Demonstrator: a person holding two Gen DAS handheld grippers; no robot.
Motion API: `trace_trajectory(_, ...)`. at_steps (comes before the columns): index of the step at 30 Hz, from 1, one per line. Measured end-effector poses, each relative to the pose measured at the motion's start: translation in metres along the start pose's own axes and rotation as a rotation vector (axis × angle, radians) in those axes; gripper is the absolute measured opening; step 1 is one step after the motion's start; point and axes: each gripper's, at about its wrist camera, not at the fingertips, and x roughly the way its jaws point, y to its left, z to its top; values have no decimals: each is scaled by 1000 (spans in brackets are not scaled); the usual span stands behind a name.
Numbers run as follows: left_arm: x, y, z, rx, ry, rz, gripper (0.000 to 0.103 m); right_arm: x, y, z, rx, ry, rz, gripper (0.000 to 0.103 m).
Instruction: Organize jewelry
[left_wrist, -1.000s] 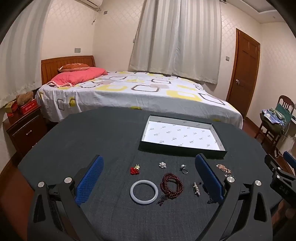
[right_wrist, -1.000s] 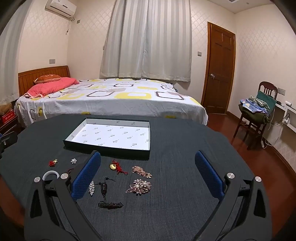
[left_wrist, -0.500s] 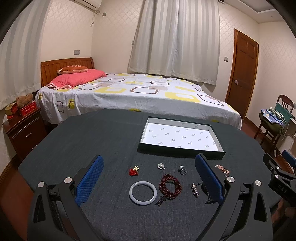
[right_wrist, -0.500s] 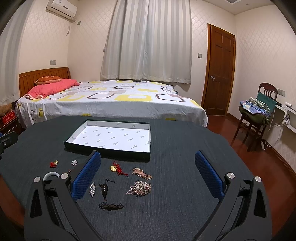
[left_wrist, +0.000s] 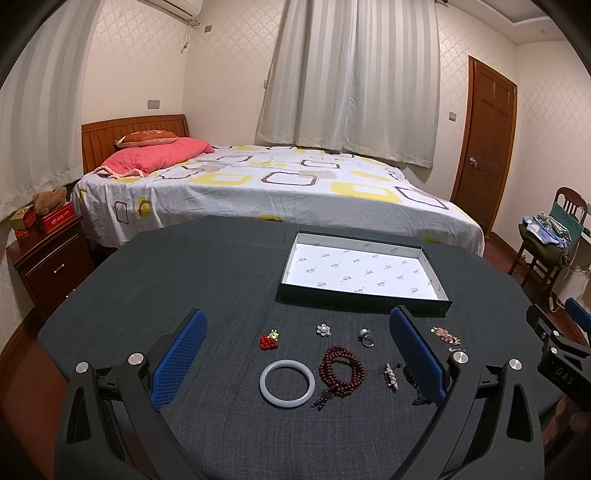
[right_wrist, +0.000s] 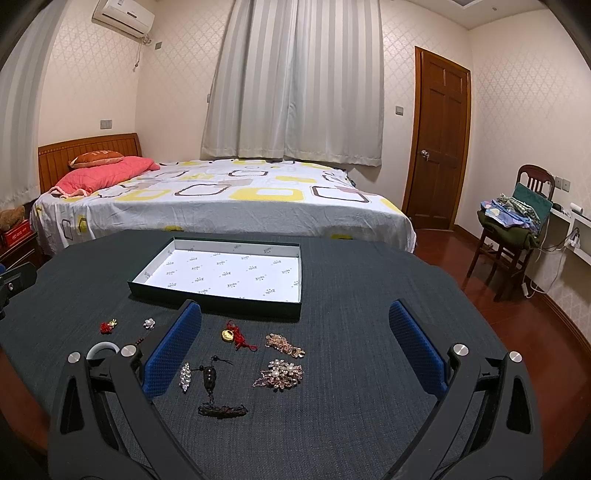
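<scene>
Two low wrist views side by side, facing the bed (left_wrist: 258, 184), sharing the tray (left_wrist: 364, 295) and table (right_wrist: 369, 295)

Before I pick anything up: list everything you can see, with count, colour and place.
tray: 1, dark outside, white lining, far on table, nothing in it
table: 1, dark grey cloth
bangle: 1, pale white, near left
bead bracelet: 1, dark red, right of bangle
ring: 1, silver
pearl flower: 1, silver
red charm: 1
gold lock: 1, red cord
brooches: 2, rose gold
crystal clip: 1
dark tassel pendant: 1
bed: 1, behind
left gripper: blue pads, open
right gripper: blue pads, open
</scene>
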Motion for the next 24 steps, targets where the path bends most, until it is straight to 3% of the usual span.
trace_trajectory(24, -1, 3, -1, 0, 2, 3, 96, 0, 1, -1, 1, -1, 2, 99)
